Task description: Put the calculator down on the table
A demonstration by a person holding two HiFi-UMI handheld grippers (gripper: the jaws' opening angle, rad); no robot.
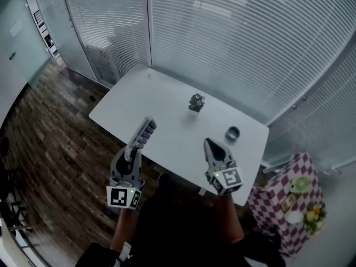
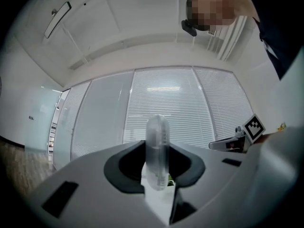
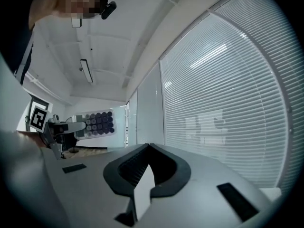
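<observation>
Grey calculator [image 1: 143, 133], pinched by one end in the left claw [image 1: 134, 149], could slip onto the surface [image 1: 164, 96] if tilted; right claw [image 1: 209, 144] clenched, empty.

desk [image 1: 167, 121]: showing plain white.
calculator [image 1: 146, 131]: showing a pale grey case with dark round keys.
left tongs [image 1: 135, 148] and right tongs [image 1: 208, 143]: showing grey, with black-and-white square markers.
floor [image 1: 55, 143], 9 o'clock: showing dark brown planks.
cloth [image 1: 278, 204], 4 o'clock: showing maroon-and-white checks.

Grey grippers [image 1: 133, 148] [image 1: 208, 143], black-and-white marker cubes [image 1: 123, 197] [image 1: 231, 178], dark clothing [image 1: 183, 230]
</observation>
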